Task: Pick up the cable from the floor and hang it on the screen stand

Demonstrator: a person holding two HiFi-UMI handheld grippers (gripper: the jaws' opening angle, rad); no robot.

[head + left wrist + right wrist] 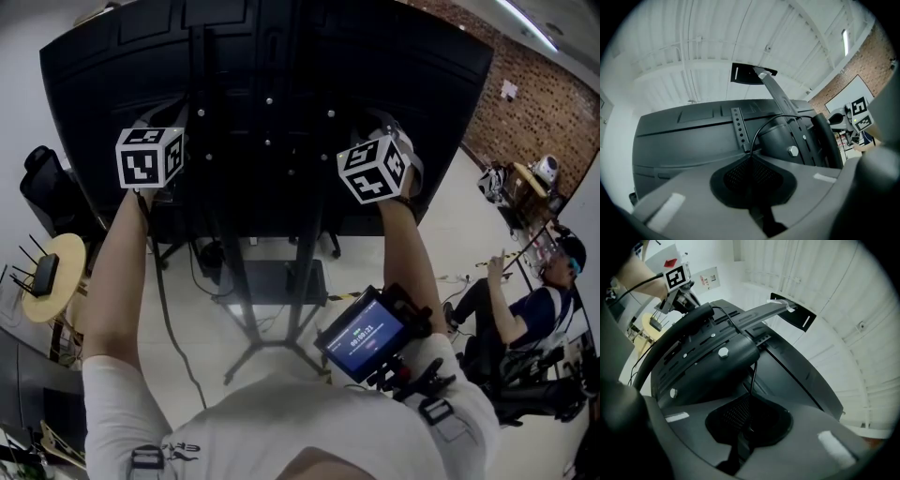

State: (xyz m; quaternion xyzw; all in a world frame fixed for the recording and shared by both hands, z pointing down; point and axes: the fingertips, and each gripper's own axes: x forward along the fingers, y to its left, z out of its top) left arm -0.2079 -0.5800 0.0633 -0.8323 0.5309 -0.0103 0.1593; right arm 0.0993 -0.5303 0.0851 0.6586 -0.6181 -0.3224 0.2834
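Both pinched shut here: left gripper (751, 157) and right gripper (751, 398) each have their mesh-textured pads clamped on the thin black cable (759, 131). It's up behind the screen (394, 84), curving against the stand's (234, 277) rounded, bolted mount (712, 362).

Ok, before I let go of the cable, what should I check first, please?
1. The left gripper is shut on the cable: ok.
2. The right gripper is shut on the cable: ok.
3. The cable passes over the screen stand's column: ok.
4. The cable sits securely there: cannot tell.
5. The rest of it is off the floor: cannot tell.
6. The seated person is apart from the stand: ok.
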